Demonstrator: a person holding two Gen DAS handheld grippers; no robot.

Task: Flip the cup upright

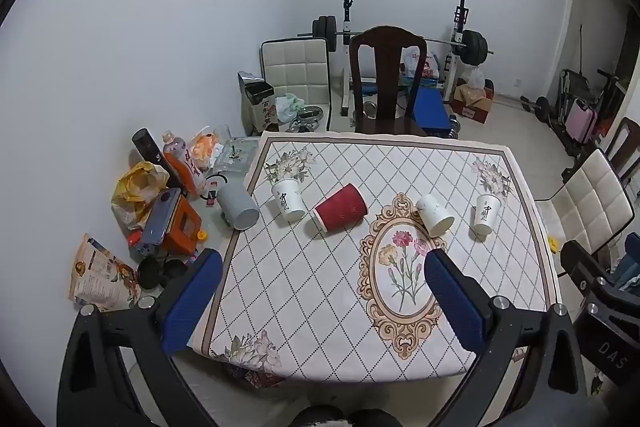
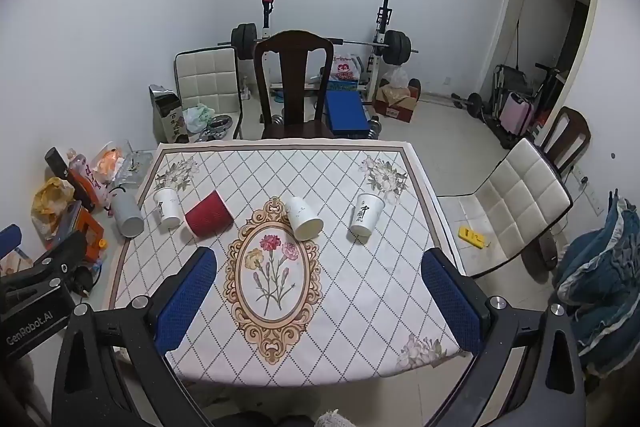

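Several cups lie in a row across the patterned tablecloth (image 1: pixel 304 291). A grey cup (image 1: pixel 238 206) lies on its side at the left edge. A white printed cup (image 1: pixel 288 199), a red ribbed cup (image 1: pixel 340 207), a plain white cup (image 1: pixel 435 215) and another white printed cup (image 1: pixel 487 214) follow to the right; they show in the right wrist view as grey (image 2: pixel 127 214), white (image 2: pixel 167 207), red (image 2: pixel 209 214), white (image 2: pixel 304 218), white (image 2: pixel 366 214). My left gripper (image 1: pixel 320 259) is open and empty, well short of the cups. My right gripper (image 2: pixel 318 257) is open and empty too.
A dark wooden chair (image 1: pixel 386 79) stands behind the table. A cream padded chair (image 2: pixel 516 203) is at the right. Bottles, bags and boxes (image 1: pixel 168 195) crowd the table's left side. A weight bench and barbell (image 2: pixel 320 43) stand by the far wall.
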